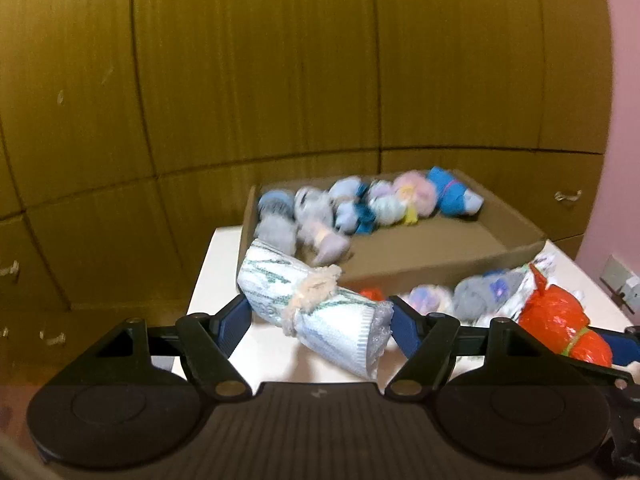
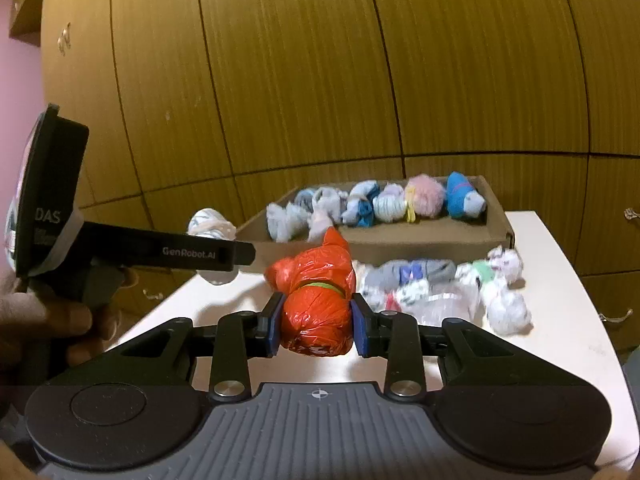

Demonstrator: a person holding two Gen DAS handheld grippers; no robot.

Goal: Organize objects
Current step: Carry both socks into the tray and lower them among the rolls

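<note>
My left gripper point(image 1: 316, 320) is shut on a white rolled sock bundle with green pattern point(image 1: 316, 308), held above the white table near the box's front left corner. My right gripper point(image 2: 316, 326) is shut on an orange plastic-wrapped bundle point(image 2: 316, 300) tied with a green band; it also shows in the left wrist view point(image 1: 560, 320). A cardboard box point(image 2: 400, 240) at the table's back holds a row of several rolled sock bundles point(image 2: 376, 202) along its far wall. The left gripper's body point(image 2: 160, 254) and its sock bundle point(image 2: 210, 224) show at the left of the right wrist view.
Several loose rolled bundles and clear plastic point(image 2: 448, 288) lie on the white table point(image 2: 560, 360) in front of the box. Wooden cabinet doors point(image 2: 320, 80) stand behind the table. A pink wall point(image 1: 624, 160) with a socket is at the right.
</note>
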